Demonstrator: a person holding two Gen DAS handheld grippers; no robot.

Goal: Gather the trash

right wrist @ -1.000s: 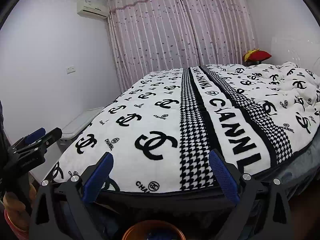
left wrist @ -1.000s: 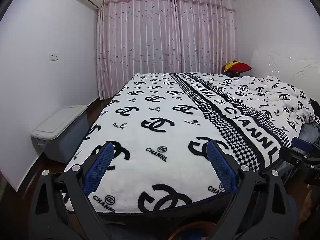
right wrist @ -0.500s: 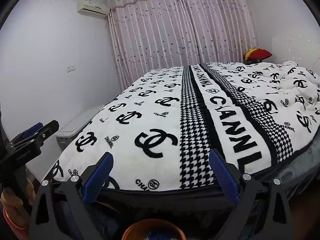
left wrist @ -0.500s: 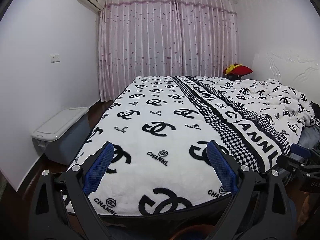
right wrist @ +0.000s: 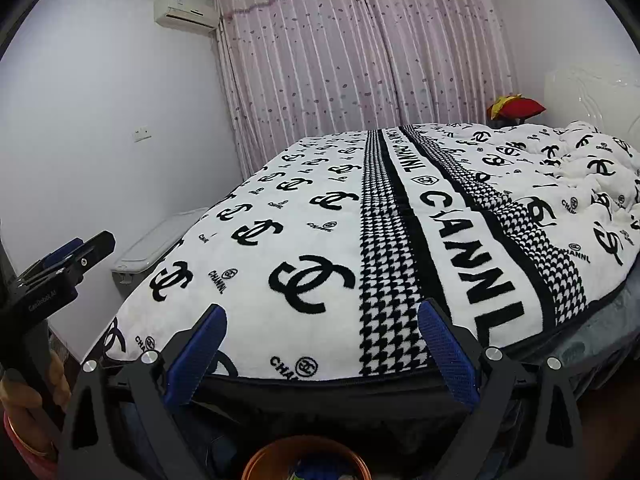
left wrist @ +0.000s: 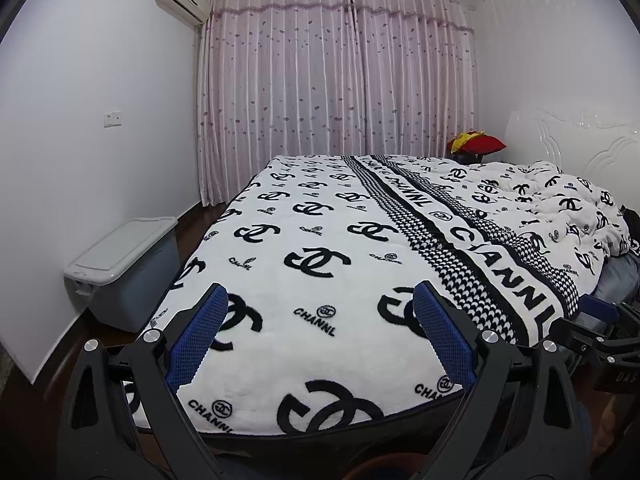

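My left gripper is open and empty, held at the foot edge of a bed with a white and black logo blanket. My right gripper is open and empty, also at the foot edge of the bed. A copper-rimmed round container with colourful bits inside sits just below the right gripper; its rim also shows in the left wrist view. No loose trash shows on the blanket. The left gripper appears at the left of the right wrist view, and the right gripper at the right of the left wrist view.
A grey lidded storage bin stands on the dark floor left of the bed by the white wall. Pink curtains hang behind the bed. A red and yellow cushion lies at the far right near the white headboard. A rumpled duvet is on the right side.
Both grippers have tilted or drawn back slightly, so the bed sits lower in both views. Both stay open and empty.
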